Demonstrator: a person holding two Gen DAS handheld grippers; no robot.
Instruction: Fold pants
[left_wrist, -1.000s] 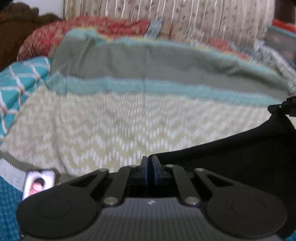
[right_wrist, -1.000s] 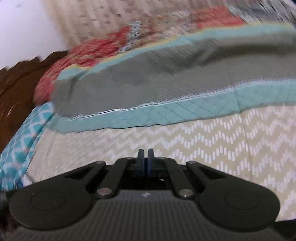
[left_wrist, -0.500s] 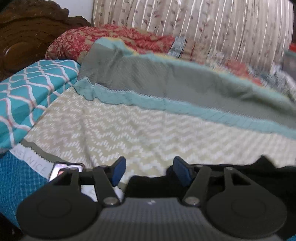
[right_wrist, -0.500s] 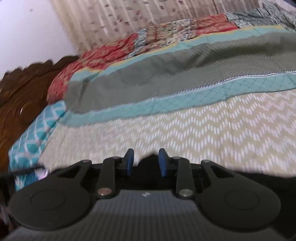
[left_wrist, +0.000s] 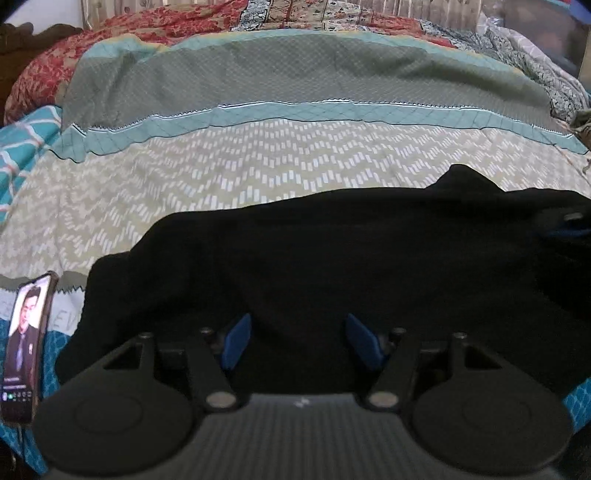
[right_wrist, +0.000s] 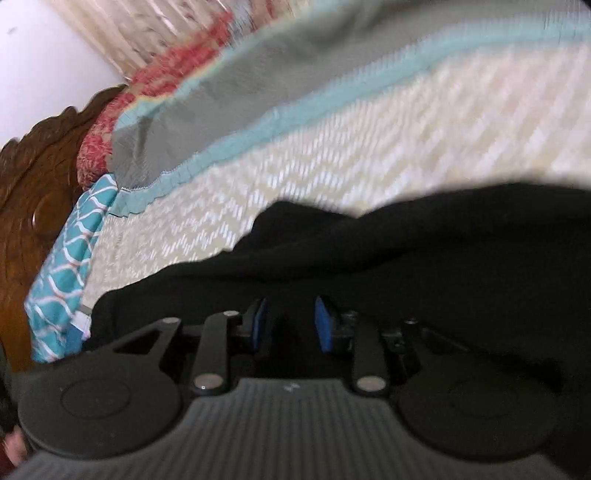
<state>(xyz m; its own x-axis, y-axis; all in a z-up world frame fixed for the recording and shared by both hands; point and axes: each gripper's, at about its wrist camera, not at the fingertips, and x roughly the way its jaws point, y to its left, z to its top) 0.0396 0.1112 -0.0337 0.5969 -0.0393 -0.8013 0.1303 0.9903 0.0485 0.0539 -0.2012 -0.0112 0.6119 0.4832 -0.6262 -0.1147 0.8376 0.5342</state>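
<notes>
At the far left of the left wrist view a phone lies on the bed's edge, its screen lit, just beside the left border of the pants; keep it in mind, since dragging cloth that way could nudge it. The pants themselves are a black heap spread across the near part of the bed, over the pale zigzag band of the bedspread, with a small peak of bunched cloth toward the right. Your left gripper hangs over them with its blue pads apart and nothing pinched between them; the cloth lies under and beyond the pads, not in them. Further right, your right gripper is also released, its pads set narrower, over the same dark fabric; that view is smeared, so the folds there are hard to read. Expect the pants to be light, limp and without any stiffness: they will sag and drape from wherever you lift, and a single layer could slip out of a shallow pinch. The black gives little contrast, so you cannot pick out waistband or hems here with certainty. Judging by the outline, the best holds are along a firm edge or seam, one gripper toward each end of the same border, biting deep enough to catch all layers, so the cloth hangs evenly when raised.
</notes>
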